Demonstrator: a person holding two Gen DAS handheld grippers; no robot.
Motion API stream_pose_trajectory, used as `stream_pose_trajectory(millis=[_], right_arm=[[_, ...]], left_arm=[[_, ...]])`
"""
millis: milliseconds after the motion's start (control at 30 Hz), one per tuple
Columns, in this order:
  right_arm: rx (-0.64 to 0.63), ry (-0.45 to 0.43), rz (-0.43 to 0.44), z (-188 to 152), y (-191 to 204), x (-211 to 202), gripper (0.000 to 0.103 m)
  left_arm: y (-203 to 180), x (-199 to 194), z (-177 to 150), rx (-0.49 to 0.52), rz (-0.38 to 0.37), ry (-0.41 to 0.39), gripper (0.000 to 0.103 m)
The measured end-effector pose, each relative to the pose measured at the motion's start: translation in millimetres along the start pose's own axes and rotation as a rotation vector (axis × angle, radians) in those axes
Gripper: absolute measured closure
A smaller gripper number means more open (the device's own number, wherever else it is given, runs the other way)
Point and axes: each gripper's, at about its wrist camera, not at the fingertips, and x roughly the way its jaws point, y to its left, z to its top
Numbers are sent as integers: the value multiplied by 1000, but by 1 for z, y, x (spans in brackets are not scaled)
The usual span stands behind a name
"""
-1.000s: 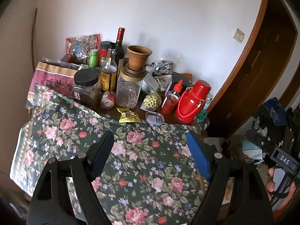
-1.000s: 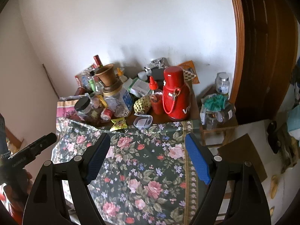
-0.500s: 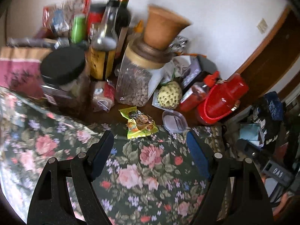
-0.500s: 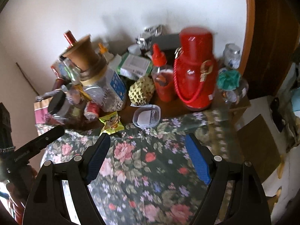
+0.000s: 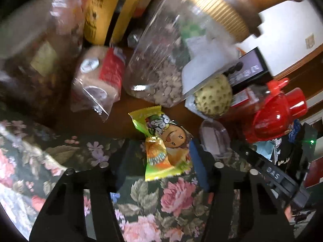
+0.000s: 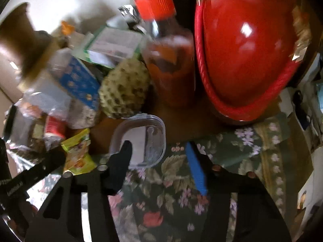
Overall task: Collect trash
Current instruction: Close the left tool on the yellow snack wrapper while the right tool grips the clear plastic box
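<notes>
While both jaws stand open, the left gripper straddles the yellow snack wrapper at the tablecloth edge on the table; the right gripper brackets the clear plastic lid. Jars and the red flask crowd behind; approach room lies frontward.

Crumpled yellow-green snack wrapper lying flat across the floral cloth's edge; empty clear plastic tray just beside it.

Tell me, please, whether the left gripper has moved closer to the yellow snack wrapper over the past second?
Yes. The left gripper has advanced toward the jars at the back; the yellow snack wrapper, once well ahead by the tablecloth edge, now lies between its open fingers.
</notes>
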Motion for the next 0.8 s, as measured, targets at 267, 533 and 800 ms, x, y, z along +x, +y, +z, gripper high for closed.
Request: stream_pose_trajectory(millis=[267,533,800], right_arm=[[-61,-15,-40,-4,3,15,65],[-118,-34,-59,-10,14,15,82],[-61,-29,25,-15,9,-11,101]], left_arm=[[-9,18,5,53,24,1,50],[-19,29,1,104,52,28,84],[-43,12,-19,210,77,-7,88]])
